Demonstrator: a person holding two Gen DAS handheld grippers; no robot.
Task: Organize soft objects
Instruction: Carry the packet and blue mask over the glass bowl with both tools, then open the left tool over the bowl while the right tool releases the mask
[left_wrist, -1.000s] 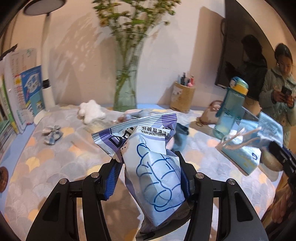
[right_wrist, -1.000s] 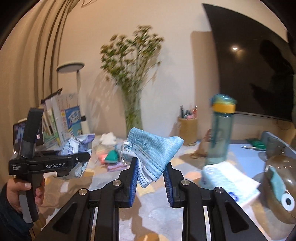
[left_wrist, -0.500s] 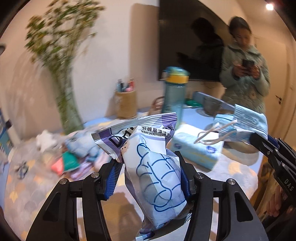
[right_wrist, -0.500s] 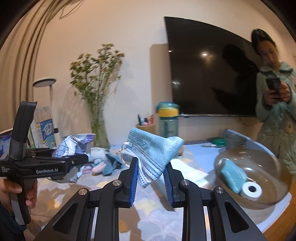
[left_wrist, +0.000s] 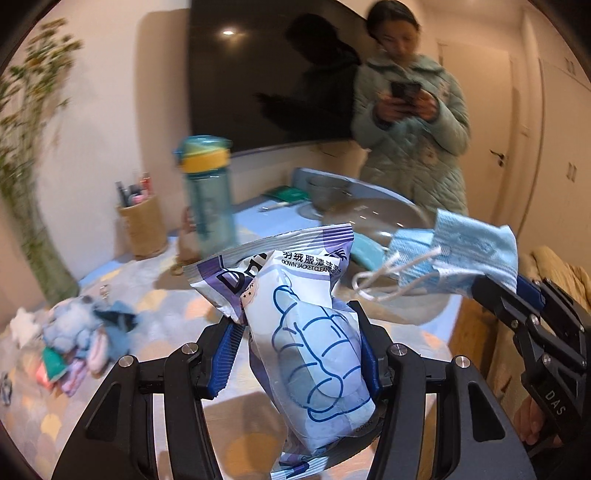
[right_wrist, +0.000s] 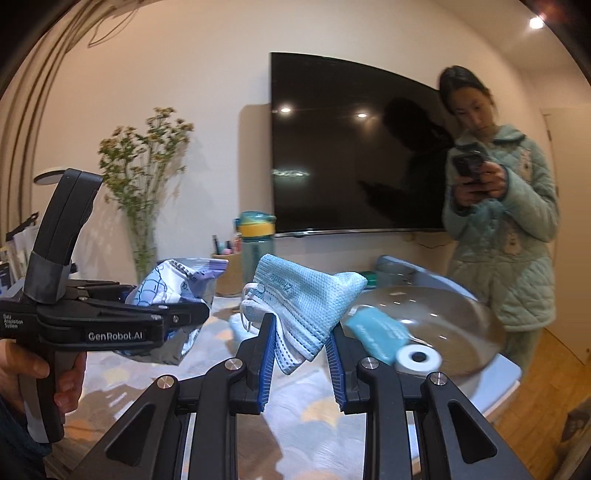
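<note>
- Two soft things are in my jaws: my left gripper (left_wrist: 295, 354) squeezes a crinkly pack (left_wrist: 306, 332), my right gripper (right_wrist: 301, 347) pinches a mask (right_wrist: 306, 306).
- Both look light and squashy. The pack may slip, so hold its fat middle.
- Past my right jaws sits a clear bowl (right_wrist: 476, 332), with a tape roll (right_wrist: 419, 357) and a teal packet (right_wrist: 376, 330) inside.

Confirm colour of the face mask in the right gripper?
Light blue face mask, white ear loops; clearest in right wrist view.

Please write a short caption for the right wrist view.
Right gripper holds a blue face mask before a clear bowl.
</note>
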